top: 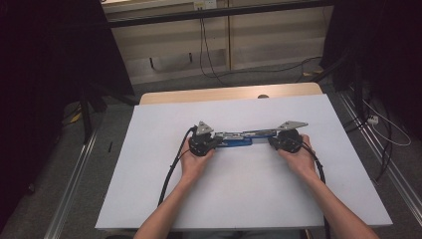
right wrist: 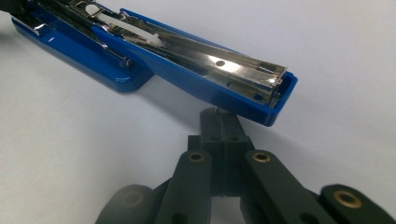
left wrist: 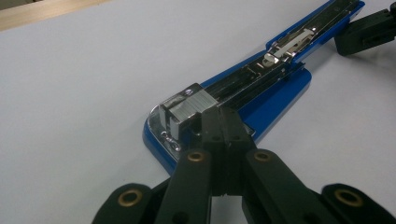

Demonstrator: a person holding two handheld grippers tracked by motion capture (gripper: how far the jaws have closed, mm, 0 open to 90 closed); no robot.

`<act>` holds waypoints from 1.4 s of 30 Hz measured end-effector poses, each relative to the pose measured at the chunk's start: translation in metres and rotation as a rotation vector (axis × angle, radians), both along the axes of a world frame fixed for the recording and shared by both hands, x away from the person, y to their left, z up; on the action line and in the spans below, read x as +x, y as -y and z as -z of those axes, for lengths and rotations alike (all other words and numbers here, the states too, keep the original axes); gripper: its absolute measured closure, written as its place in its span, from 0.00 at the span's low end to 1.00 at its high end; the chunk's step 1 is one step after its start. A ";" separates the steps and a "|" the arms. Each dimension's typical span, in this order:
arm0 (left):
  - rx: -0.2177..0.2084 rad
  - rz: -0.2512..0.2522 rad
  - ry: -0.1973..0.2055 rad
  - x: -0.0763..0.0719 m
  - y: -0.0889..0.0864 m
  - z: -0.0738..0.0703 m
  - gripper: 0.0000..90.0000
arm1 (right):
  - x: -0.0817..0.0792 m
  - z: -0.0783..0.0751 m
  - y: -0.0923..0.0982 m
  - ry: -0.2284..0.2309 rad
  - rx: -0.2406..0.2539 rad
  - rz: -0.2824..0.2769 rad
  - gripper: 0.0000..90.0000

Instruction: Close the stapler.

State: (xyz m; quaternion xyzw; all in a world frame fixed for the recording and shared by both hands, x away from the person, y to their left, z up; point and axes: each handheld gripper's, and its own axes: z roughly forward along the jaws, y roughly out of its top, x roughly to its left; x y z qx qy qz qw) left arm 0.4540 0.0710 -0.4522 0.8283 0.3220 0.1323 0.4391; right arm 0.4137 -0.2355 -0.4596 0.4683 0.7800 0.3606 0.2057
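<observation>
Onlooker A: Stapler (top: pixel 238 139), swung fully open, lies at the worktop's (top: pixel 149 189) centre, running from nine o'clock to three. Blue plastic base and lid, bright steel staple channel, staples at the nine o'clock end.

Onlooker B: Stiff and probably fairly heavy for its size, I reckon; the steel looks slippery and the hinge will flop. Better to take hold on the blue edges.

Onlooker A: Left gripper (left wrist: pixel 223 122) is clenched with nothing between its jaws, tips against the staple end. Right gripper (right wrist: pixel 219 122) is likewise clenched on nothing, just beside the lid's tip.
</observation>
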 end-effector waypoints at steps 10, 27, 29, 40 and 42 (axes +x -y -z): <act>0.007 0.001 0.014 -0.001 0.001 0.000 1.00 | -0.001 0.000 0.000 0.009 0.004 0.000 1.00; 0.011 -0.002 0.018 -0.002 0.000 0.000 1.00 | -0.001 -0.002 -0.001 0.029 0.020 -0.002 1.00; 0.009 -0.004 0.018 -0.002 0.000 0.000 1.00 | -0.001 -0.003 -0.001 0.032 0.023 -0.002 1.00; 0.014 0.003 0.029 -0.004 0.000 0.001 1.00 | -0.001 -0.005 -0.005 0.071 0.041 -0.013 1.00; 0.015 0.002 0.030 -0.005 0.000 0.001 1.00 | -0.001 -0.005 -0.006 0.074 0.044 -0.014 1.00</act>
